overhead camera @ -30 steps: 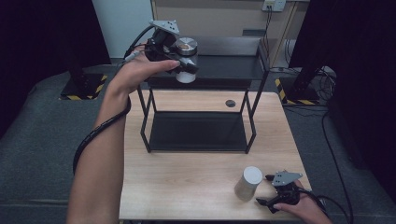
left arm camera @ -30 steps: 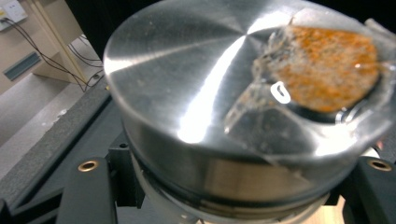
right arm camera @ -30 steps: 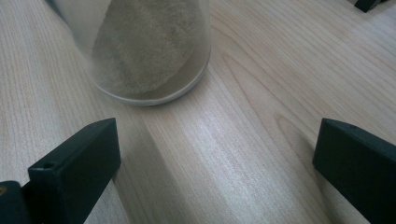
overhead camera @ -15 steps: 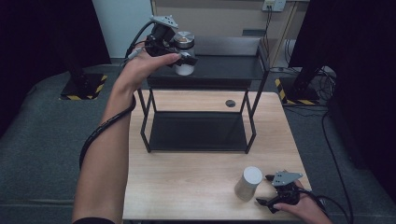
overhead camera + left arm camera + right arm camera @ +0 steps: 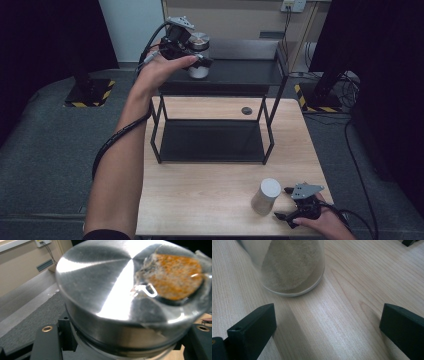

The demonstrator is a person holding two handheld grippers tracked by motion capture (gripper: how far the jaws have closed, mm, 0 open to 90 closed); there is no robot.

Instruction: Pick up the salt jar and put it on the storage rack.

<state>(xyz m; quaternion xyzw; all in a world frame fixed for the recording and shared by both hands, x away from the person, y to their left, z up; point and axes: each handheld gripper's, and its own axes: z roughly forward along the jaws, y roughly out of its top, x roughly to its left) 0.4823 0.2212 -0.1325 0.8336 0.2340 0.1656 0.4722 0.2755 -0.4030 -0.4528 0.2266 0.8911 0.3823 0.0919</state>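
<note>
My left gripper (image 5: 201,61) is shut on a pale jar with a brushed steel lid (image 5: 199,41) and holds it just over the left end of the black rack's top shelf (image 5: 240,72). In the left gripper view the steel lid (image 5: 105,290) looms close between the jaws of the left gripper (image 5: 125,346), with an orange-speckled patch on its right side. At the table's front right, my right gripper (image 5: 282,203) rests open beside an upright pale canister (image 5: 265,196). The right gripper view has the canister's base (image 5: 289,267) just ahead of the spread jaws of the right gripper (image 5: 327,330), apart from them.
The two-level black rack stands on the far half of the wooden table (image 5: 200,200), its dark lower shelf (image 5: 210,140) bare. A small dark disc (image 5: 246,110) lies on the table under the top shelf. Cables trail from both grippers.
My left gripper has carried the jar slightly up and farther back over the top shelf. The right gripper and the canister have stayed where they were.
</note>
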